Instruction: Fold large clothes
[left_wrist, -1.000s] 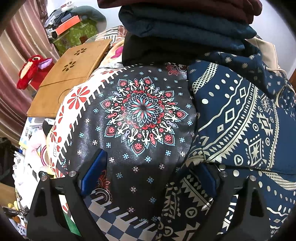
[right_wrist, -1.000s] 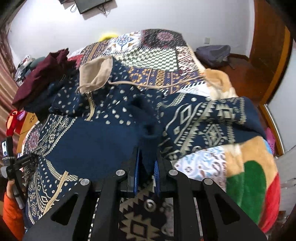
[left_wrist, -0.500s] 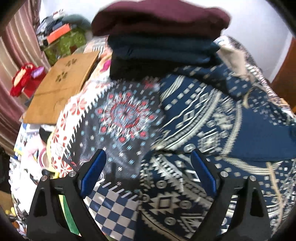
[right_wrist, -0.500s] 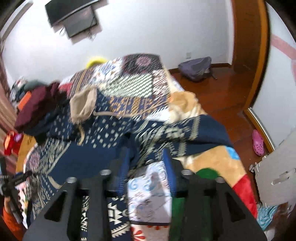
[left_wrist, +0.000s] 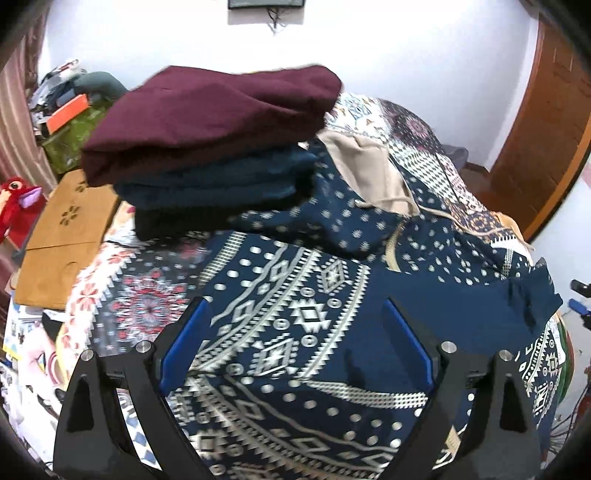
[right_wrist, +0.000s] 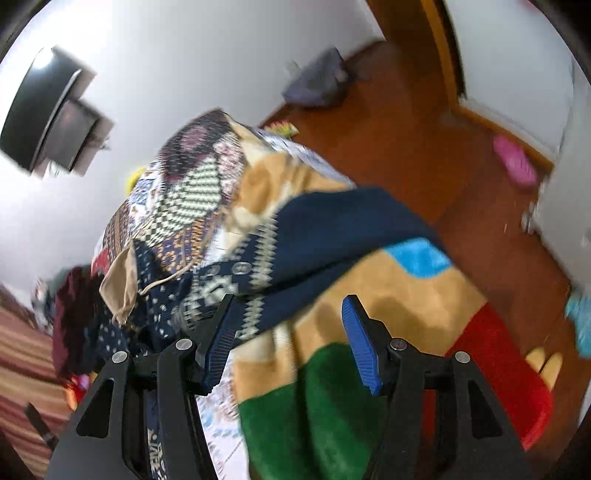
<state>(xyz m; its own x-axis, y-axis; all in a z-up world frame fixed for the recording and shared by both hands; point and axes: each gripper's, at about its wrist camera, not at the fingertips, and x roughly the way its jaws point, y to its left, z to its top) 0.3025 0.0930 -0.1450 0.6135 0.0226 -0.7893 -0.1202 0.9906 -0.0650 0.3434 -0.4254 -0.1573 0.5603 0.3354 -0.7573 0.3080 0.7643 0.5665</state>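
While a navy patterned hoodie (left_wrist: 295, 325) lies spread and only partly folded on the bed, both claws hang above it with nothing in their grip. Ahead of the left gripper (left_wrist: 295, 339), whose blue-padded jaws stand wide apart, the garment's printed body runs straight out between the fingers, with its beige-lined hood (left_wrist: 365, 173) farther ahead and to the right. Beyond and to the left of that claw, a stack of folded clothes (left_wrist: 214, 155) topped by a maroon piece suggests earlier items are finished; this hoodie looks roughly midway, with sleeves and hood seemingly left to tuck. Just ahead of the right gripper (right_wrist: 288, 328), also wide open and empty, a navy sleeve (right_wrist: 332, 229) drapes across a colourful fleece blanket (right_wrist: 388, 314). Past the bed's patchwork cover (right_wrist: 192, 184), to that claw's right, lies a wooden floor (right_wrist: 424, 122), with a white wall (left_wrist: 369, 55) behind.
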